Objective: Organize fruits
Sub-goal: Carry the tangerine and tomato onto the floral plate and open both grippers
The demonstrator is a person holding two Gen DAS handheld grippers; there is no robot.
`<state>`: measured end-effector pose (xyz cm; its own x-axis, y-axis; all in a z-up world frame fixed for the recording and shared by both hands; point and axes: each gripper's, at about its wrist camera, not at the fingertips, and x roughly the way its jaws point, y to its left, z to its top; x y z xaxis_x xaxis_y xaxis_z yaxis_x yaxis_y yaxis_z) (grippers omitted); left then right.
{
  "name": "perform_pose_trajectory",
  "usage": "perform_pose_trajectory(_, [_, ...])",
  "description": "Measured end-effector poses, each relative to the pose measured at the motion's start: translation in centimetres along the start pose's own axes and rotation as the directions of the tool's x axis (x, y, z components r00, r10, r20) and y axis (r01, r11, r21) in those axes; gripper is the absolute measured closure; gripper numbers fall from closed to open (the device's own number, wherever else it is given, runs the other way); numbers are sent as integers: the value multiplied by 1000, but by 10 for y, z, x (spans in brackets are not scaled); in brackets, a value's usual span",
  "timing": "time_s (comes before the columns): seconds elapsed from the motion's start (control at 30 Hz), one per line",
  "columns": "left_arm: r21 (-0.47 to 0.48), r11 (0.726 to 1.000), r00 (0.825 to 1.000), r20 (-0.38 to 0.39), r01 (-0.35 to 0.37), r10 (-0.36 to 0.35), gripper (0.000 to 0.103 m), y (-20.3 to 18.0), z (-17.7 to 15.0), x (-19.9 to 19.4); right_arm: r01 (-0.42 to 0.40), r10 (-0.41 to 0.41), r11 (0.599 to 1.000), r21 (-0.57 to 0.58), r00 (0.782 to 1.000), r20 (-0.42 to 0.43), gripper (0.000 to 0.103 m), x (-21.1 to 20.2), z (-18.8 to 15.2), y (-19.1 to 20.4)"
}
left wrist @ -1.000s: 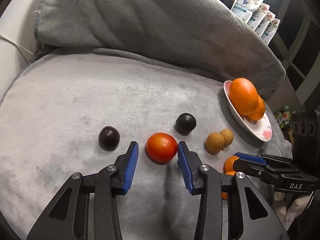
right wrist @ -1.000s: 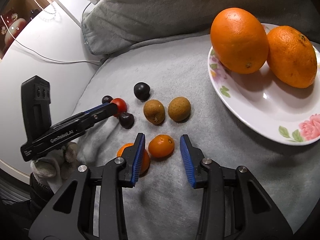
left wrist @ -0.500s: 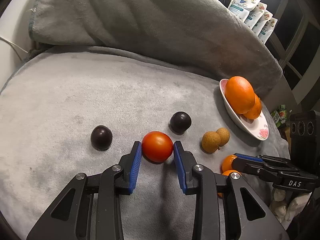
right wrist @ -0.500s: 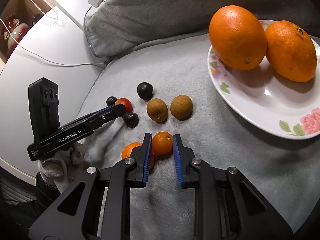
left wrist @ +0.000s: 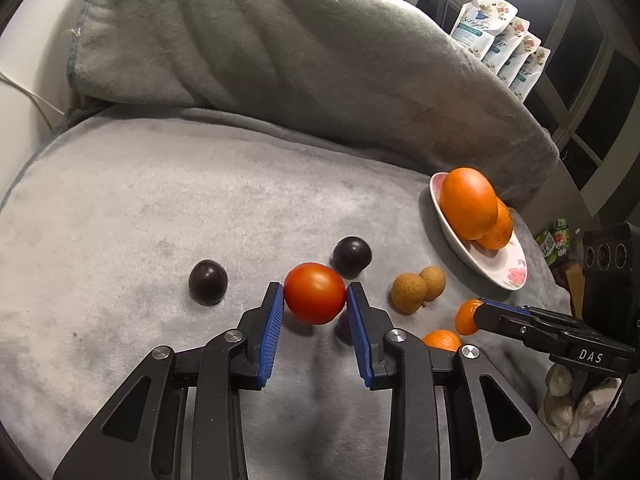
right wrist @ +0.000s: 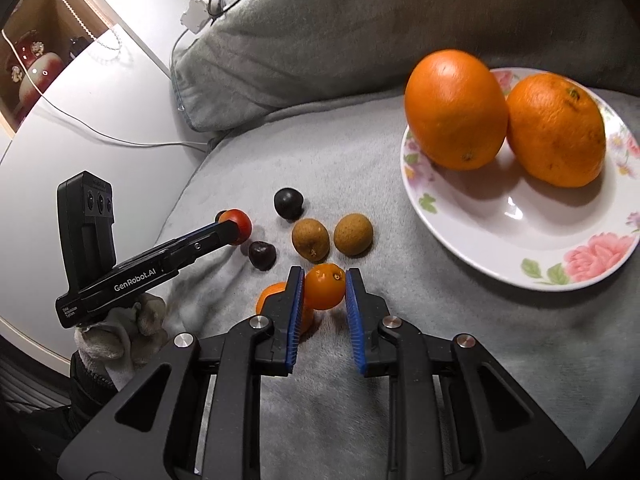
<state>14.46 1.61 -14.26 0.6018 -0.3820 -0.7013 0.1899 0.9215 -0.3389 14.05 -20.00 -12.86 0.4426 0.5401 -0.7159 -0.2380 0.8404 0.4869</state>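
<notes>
Clamping a red tomato (left wrist: 315, 298), the left gripper (left wrist: 315, 300) holds it just off the grey blanket (left wrist: 160, 208); the right gripper (right wrist: 325, 291) pinches a small orange (right wrist: 325, 286). Plate (right wrist: 480, 236) with two large oranges (right wrist: 456, 108) at 2 o'clock.

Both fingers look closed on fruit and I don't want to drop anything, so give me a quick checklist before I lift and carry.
1. Left gripper pinching the tomato on both sides: ok.
2. Right gripper clamping the small orange: ok.
3. Second small orange touching the right fingers: cannot tell.
4. Plate has bare room in front of the two big oranges: ok.
5. Grip firm enough to lift: cannot tell.
</notes>
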Motion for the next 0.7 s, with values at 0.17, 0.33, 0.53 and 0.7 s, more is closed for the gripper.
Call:
perform_pose_trajectory(0.17, [14, 1000, 1000, 13, 13, -13, 72, -8, 1, -5, 7, -7, 1000, 4, 1000, 24, 81, -11, 1, -2])
perform_pose_trajectory(0.33, [26, 999, 999, 26, 24, -24, 72, -18, 3, -9, 18, -19, 1000, 8, 999, 51, 81, -23, 2, -5])
perform_pose_trajectory(0.53, [48, 998, 999, 33, 40, -41, 72, -36, 4, -11, 39, -41, 999, 20, 995, 92, 81, -42, 2, -12])
perform_pose_trajectory(0.7, [71, 995, 997, 36, 64, -66, 72, -55, 6, -10, 63, -67, 998, 30, 990, 125, 81, -59, 4, -21])
